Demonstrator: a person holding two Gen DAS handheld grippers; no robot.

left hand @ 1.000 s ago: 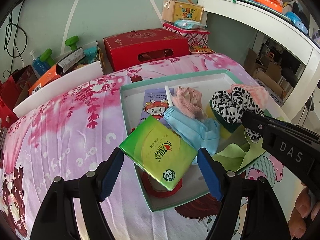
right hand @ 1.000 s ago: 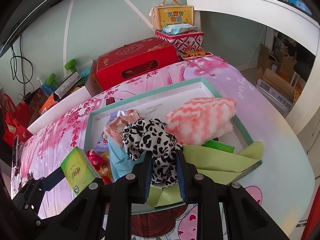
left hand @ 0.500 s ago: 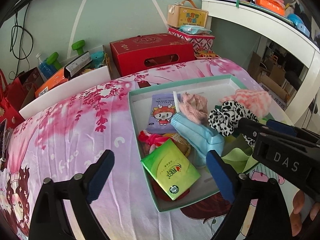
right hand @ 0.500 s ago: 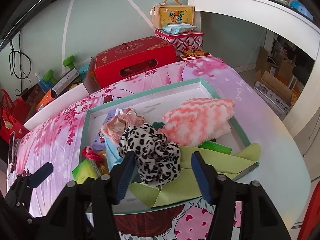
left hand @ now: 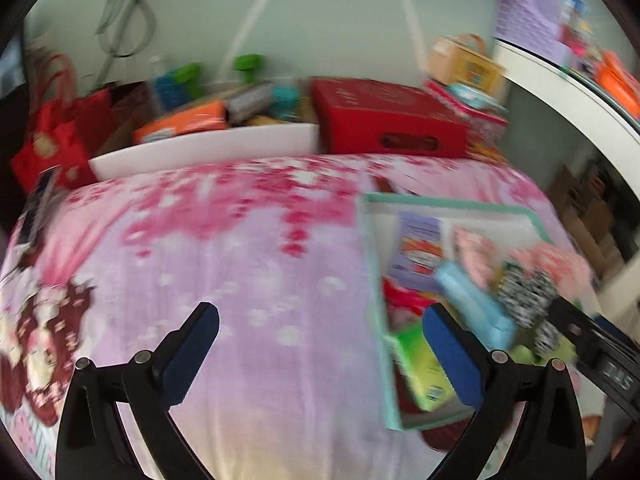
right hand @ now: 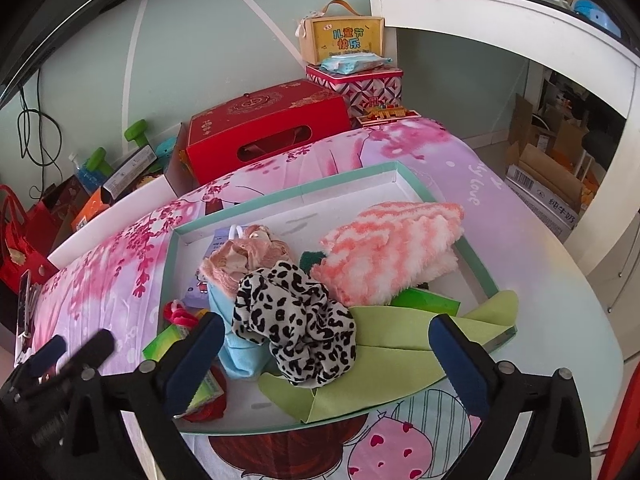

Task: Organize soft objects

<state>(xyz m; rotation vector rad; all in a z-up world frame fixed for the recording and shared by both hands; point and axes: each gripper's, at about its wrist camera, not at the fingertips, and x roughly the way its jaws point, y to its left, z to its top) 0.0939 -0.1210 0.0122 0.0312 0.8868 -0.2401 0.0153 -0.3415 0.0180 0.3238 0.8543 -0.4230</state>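
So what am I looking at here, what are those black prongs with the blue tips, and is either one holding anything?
They are two hand-held grippers, each carrying its own fisheye camera looking along its fingers. The sharp picture is from the right gripper, the blurred one from the left gripper. Both have just been opening and now stand wide, holding nothing. On the floral bedspread sits a shallow teal-rimmed box containing a leopard-print scrunchie, a pink striped fluffy cloth, a blue face mask, a green cloth and a green tissue pack.

light: bright, even daylight | left wrist: heavy motion blur | right wrist: sharp | edges: fisheye bending, dark corners
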